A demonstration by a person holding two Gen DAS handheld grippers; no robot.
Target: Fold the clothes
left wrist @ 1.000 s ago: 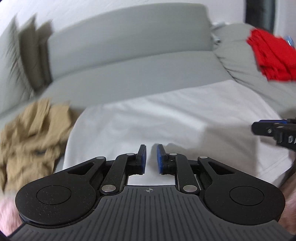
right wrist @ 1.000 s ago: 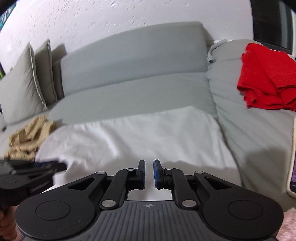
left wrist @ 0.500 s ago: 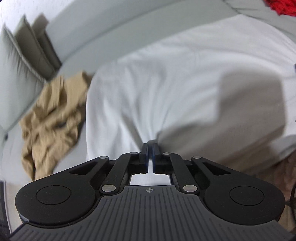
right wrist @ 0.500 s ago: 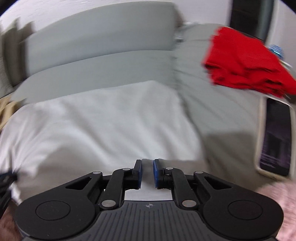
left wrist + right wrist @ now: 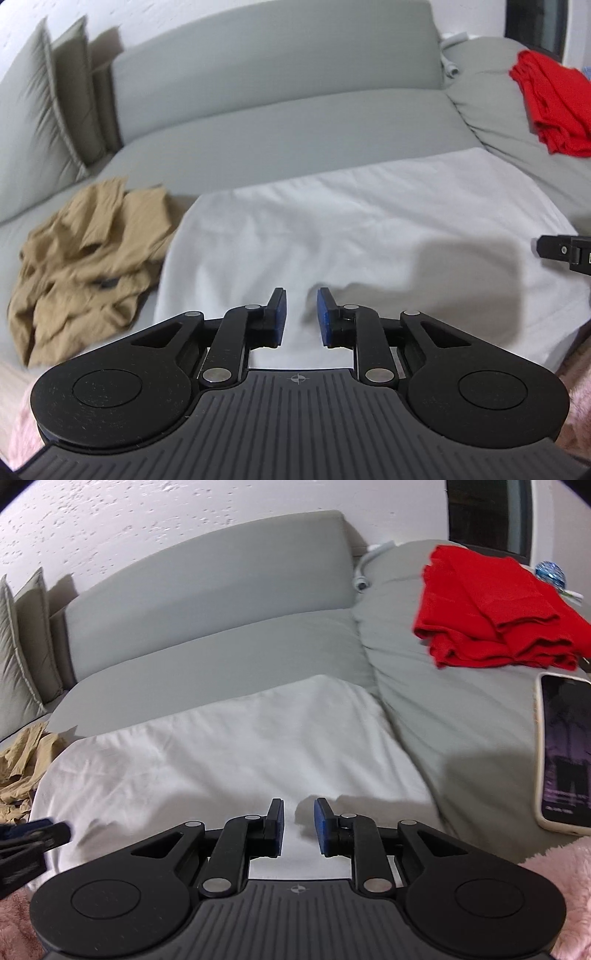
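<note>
A white garment [image 5: 332, 236] lies spread flat on the grey sofa seat [image 5: 295, 136]. My left gripper [image 5: 301, 301] hovers over its near edge, jaws opening, blue pads apart with the cloth under the gap and not pinched. My right gripper [image 5: 299, 808] stands over the same near edge further right, its jaws opening too and gripping nothing. Each wrist view shows the other gripper at its side: the right gripper [image 5: 565, 251] and the left gripper [image 5: 29, 836].
A crumpled tan garment [image 5: 88, 258] lies left of the white one. A folded red garment [image 5: 491, 616] rests on the sofa's right part, with a phone [image 5: 565, 753] nearer to me. Grey cushions [image 5: 44, 110] lean at the far left. Pink fluffy fabric [image 5: 561, 878] borders the near edge.
Half a second ago the left jaws were pinched on the white cloth's near edge; now they stand apart and the cloth lies loose. The right jaws have widened.
</note>
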